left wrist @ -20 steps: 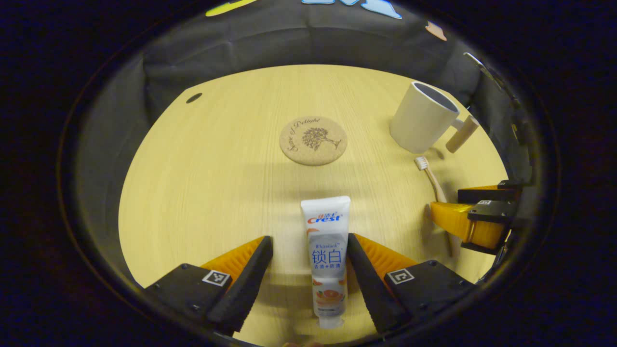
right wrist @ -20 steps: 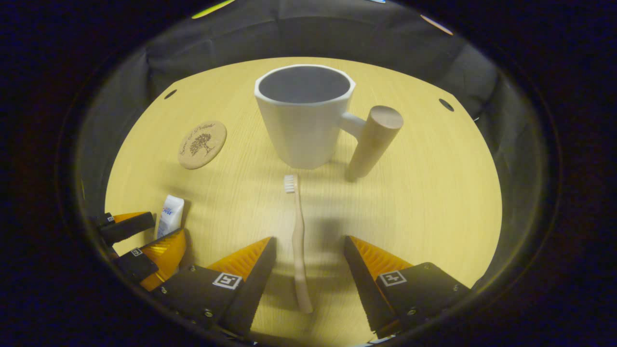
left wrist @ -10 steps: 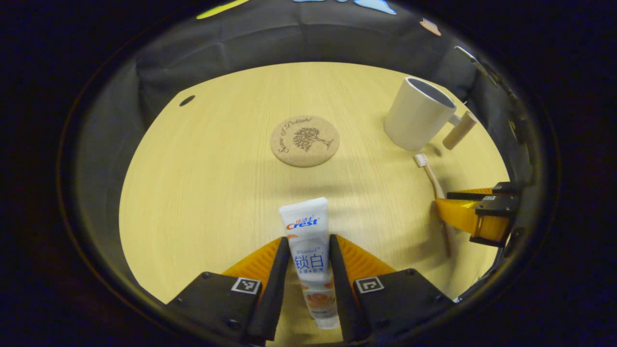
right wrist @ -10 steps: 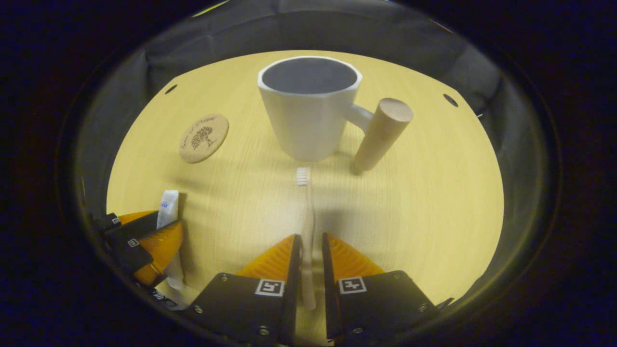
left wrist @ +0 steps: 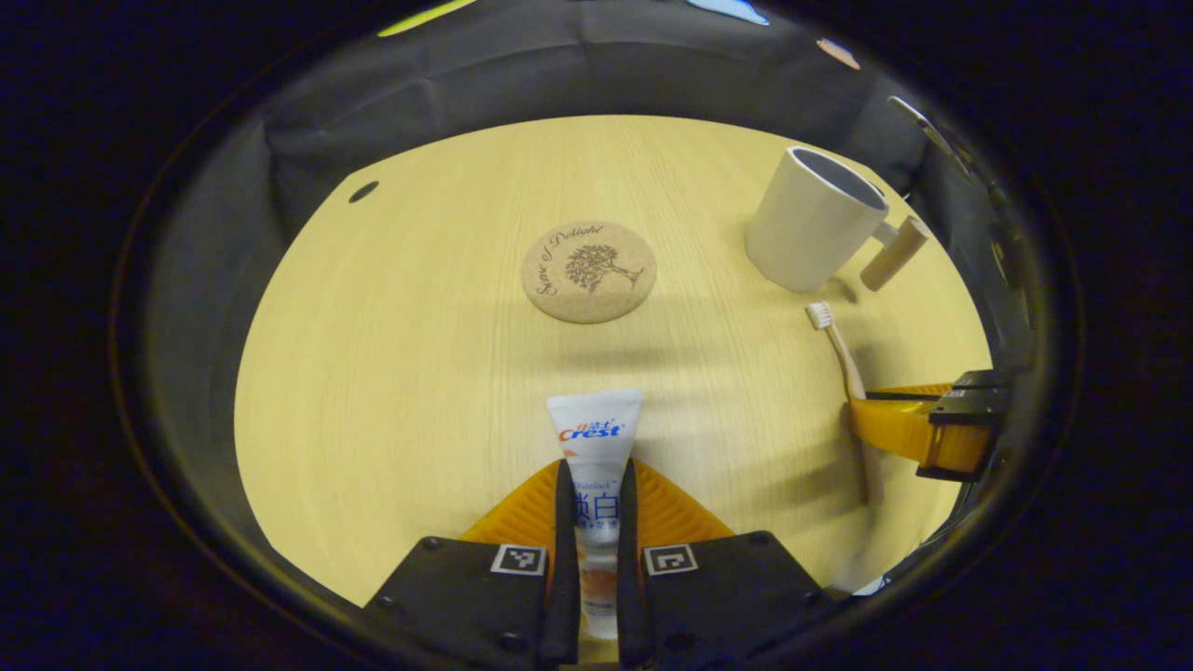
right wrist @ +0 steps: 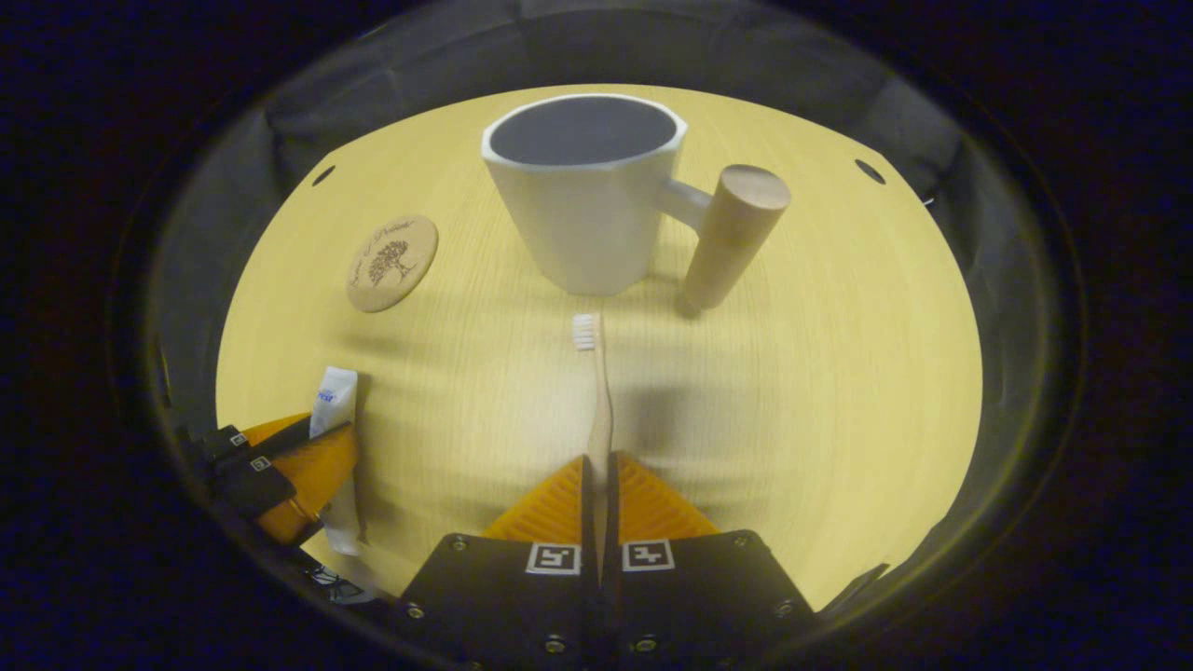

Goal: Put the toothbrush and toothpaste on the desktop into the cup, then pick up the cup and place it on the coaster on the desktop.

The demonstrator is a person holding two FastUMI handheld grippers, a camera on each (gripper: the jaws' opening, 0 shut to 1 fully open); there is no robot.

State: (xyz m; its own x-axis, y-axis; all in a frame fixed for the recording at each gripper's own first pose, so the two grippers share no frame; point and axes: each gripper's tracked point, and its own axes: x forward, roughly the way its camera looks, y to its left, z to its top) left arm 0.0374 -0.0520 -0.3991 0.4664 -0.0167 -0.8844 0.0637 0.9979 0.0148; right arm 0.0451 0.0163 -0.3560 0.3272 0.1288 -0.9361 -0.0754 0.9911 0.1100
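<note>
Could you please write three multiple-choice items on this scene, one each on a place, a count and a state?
1. Where does the coaster lie?
A. bare on the desktop, apart from the cup
B. under the cup
C. inside the cup

2. How many things are inside the cup?
A. two
B. one
C. none

3. What is the left gripper doing?
A. hanging open above the coaster
B. shut on the toothpaste
C. holding the cup's handle

Answers:
1 A: the left gripper view shows bare wood between coaster and cup.
2 C: the right gripper view looks into an empty cup, with the toothbrush clamped in the right gripper.
3 B: both its fingers press the tube's sides.
</note>
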